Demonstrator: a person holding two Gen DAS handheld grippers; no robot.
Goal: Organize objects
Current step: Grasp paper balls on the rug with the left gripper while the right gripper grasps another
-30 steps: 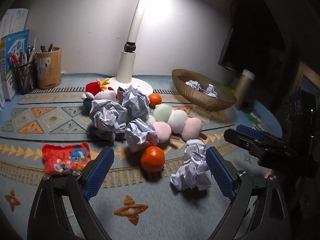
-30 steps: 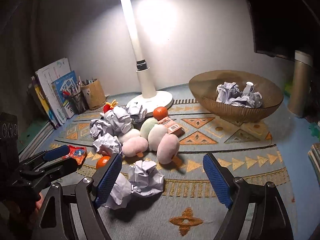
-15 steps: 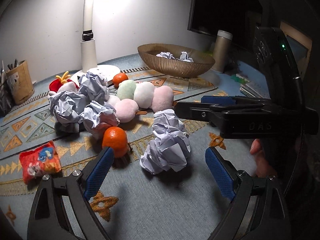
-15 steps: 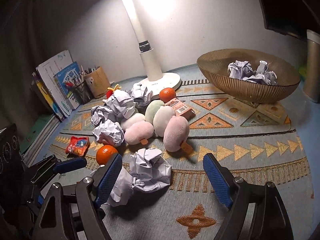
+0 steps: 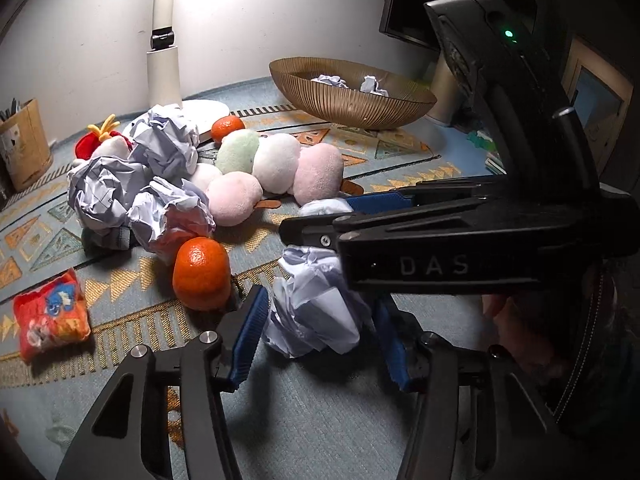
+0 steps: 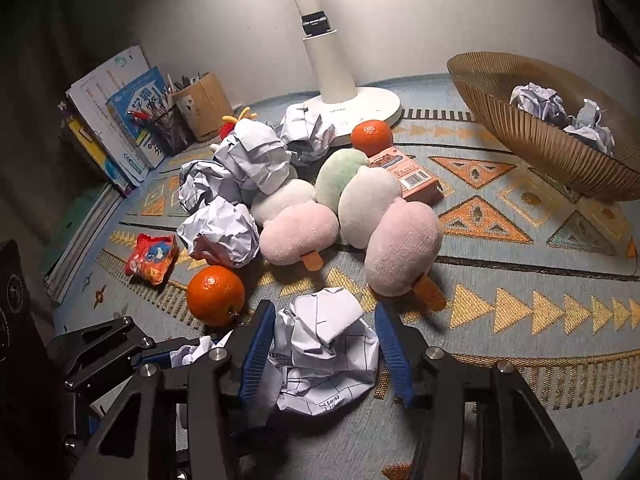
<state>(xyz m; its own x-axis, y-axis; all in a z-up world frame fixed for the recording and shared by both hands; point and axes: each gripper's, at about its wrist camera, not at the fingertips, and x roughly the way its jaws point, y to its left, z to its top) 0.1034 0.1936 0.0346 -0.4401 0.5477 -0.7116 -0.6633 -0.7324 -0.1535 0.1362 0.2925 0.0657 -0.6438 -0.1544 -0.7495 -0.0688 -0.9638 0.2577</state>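
Both grippers' jaws sit around the same crumpled paper ball: right gripper pads touching, left gripper likewise, both gripping.

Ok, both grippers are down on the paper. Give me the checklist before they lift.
1. Left gripper straddles the left paper ball: ok.
2. Right gripper straddles the right paper ball: ok.
3. Pads firmly clamped on both balls: cannot tell. Both balls rest on the mat.
4. Orange clear of the fingers: not ok. It sits right beside a fingertip in both views.
5. Grippers clear of each other: not ok. The right one crosses close over the left ball in the left wrist view.
6. Room in the basket: ok. It holds only a few paper wads.
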